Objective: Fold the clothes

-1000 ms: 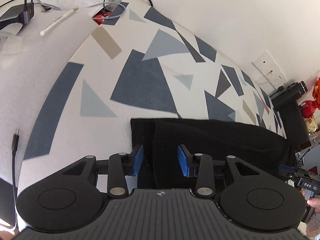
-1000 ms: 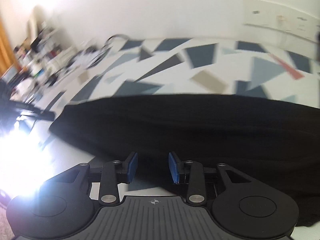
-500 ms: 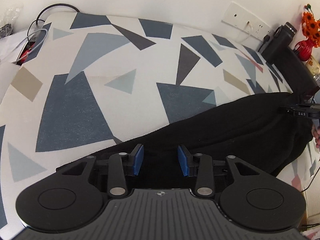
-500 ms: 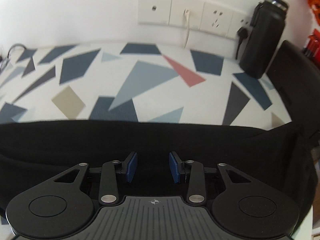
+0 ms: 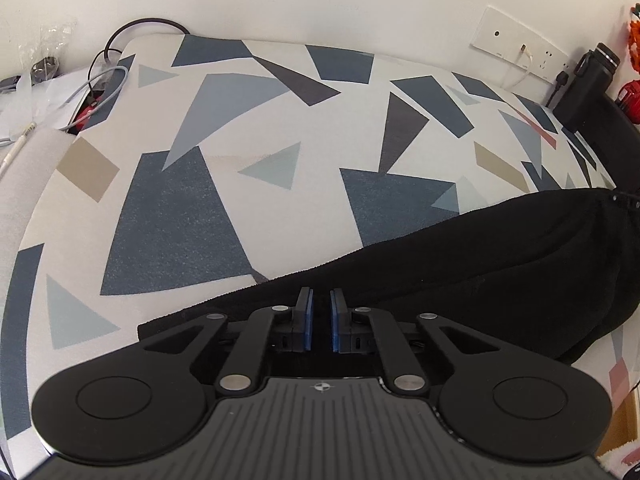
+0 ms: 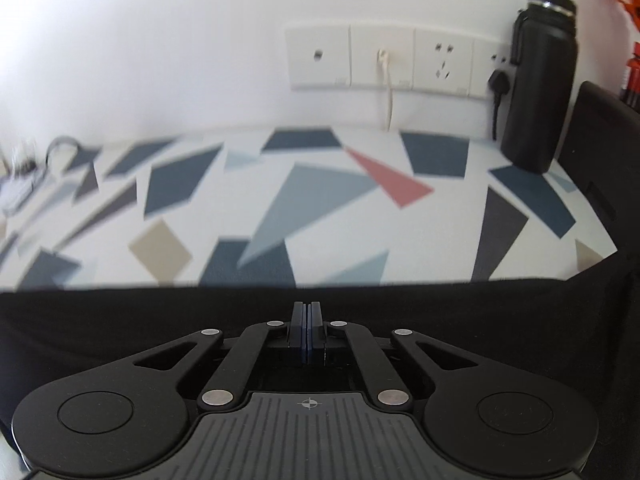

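A black garment (image 5: pixel 480 264) is lying along the near edge of a table spread with a cloth of grey, blue and tan shapes (image 5: pixel 224 184), as a person is working a pair of handheld tongs over it. The left gripper (image 5: pixel 321 320) is sitting over the garment's left end with its blue pads drawn close, a narrow gap showing between them; whether cloth is caught in that gap cannot be told, since black fabric and black shadow are running together there. The right gripper (image 6: pixel 307 332) is pressing its pads flush together at the garment's far hem (image 6: pixel 360 294), and appears to be pinching that edge, though the fabric itself is hard to make out between the pads. A black bottle (image 6: pixel 538 80) is standing by the wall sockets (image 6: pixel 400 58), with cables (image 5: pixel 104 76) trailing off at the table's far left.

If both tongs are taking hold for a fold, doing it well is likely depending on gripping a single edge at matching points, lifting both ends level, and keeping the cloth taut so the fold is landing square rather than bunching.
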The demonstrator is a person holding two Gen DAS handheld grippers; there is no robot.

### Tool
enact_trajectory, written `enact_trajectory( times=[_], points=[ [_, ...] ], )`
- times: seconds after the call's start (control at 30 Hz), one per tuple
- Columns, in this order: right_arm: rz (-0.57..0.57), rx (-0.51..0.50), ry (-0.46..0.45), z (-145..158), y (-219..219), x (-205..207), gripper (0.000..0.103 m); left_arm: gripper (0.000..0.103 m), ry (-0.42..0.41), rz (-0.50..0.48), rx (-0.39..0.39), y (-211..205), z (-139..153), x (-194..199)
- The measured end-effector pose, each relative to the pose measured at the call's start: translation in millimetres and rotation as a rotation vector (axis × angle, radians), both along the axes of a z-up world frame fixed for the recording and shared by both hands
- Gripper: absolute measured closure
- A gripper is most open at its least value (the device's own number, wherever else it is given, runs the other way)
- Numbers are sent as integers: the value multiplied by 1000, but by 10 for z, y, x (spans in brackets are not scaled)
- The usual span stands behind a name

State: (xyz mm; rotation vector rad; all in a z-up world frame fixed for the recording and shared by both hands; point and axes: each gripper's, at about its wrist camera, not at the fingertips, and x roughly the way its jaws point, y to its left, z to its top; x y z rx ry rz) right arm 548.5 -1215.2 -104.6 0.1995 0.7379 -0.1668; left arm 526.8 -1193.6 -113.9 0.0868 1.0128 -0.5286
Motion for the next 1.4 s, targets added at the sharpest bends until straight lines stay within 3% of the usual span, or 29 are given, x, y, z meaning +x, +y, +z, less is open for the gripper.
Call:
enact_trajectory(
  times=[0.27, 0.43, 0.53, 0.6, 0.63, 0.73, 0.9, 0.97, 1.0, 1.03, 1.3, 1.37, 1.4],
  points=[
    [40, -6, -20, -51, -60, 162, 103, 94, -37, 20, 39, -53, 26, -59],
    [-15, 6, 9, -202, -125, 252, 103, 94, -64, 57, 77, -61, -5, -68],
    [37, -19, 16, -145, -56, 252, 102, 85, -73, 48, 65, -52, 25, -88],
    [147, 15, -2, -70, 40, 224, 87, 80, -71, 5, 38, -92, 73, -117],
    [195, 24, -4, -57, 96, 220, 72, 76, -71, -24, 26, -128, 98, -134],
    [284, 4, 22, -107, 263, 247, 62, 69, -81, -152, 32, -349, 121, -208],
    [431, -31, 65, -190, 543, 293, 64, 70, -92, -321, 143, -739, -25, -285],
    [491, -45, 82, -224, 655, 311, 75, 80, -108, -341, 153, -800, -44, -293],
    [500, -42, 83, -234, 674, 321, 98, 91, -116, -350, 158, -829, -53, -297],
    [488, -28, 76, -237, 657, 332, 102, 98, -107, -347, 142, -831, -49, -277],
    [462, -35, 33, -215, 649, 396, 102, 100, -134, -317, 122, -824, -13, -205],
    [508, -8, 43, -180, 653, 395, 96, 98, -141, -330, 112, -835, 12, -207],
    [538, -10, 48, -164, 676, 384, 75, 94, -119, -347, 113, -859, 6, -193]
  ],
)
